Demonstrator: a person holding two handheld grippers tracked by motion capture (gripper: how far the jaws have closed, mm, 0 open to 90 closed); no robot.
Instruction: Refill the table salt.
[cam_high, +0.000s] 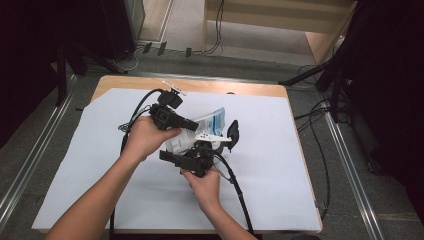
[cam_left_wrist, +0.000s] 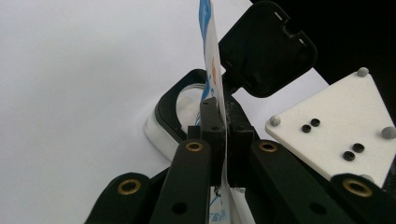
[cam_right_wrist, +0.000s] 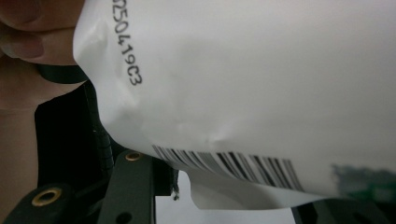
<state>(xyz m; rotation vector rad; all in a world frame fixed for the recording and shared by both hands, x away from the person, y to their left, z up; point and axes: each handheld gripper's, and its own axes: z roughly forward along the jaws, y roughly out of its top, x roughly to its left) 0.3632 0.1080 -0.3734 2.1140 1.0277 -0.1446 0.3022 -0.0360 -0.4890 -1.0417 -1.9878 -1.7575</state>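
Observation:
A flat white pouch with blue print (cam_high: 214, 119) is held up over the middle of the table. My left gripper (cam_high: 196, 125) is shut on its thin edge; in the left gripper view the pouch (cam_left_wrist: 211, 56) stands edge-on between the closed jaws (cam_left_wrist: 223, 122). My right gripper (cam_high: 207, 150) sits just below it, under its white marker plate (cam_left_wrist: 336, 126). In the right gripper view the pouch's barcoded face (cam_right_wrist: 243, 84) lies right across the jaws and hides their tips. Behind the pouch stands a black-rimmed container (cam_left_wrist: 169, 108) with its black flip lid (cam_left_wrist: 266, 51) raised.
A white sheet (cam_high: 280, 165) covers the wooden table (cam_high: 240, 89). Black cables (cam_high: 240, 192) trail from both grippers toward the front edge. Dark stands and loose cables (cam_high: 320, 125) are on the floor to the right. A hand's fingers (cam_right_wrist: 23, 28) rest beside the pouch.

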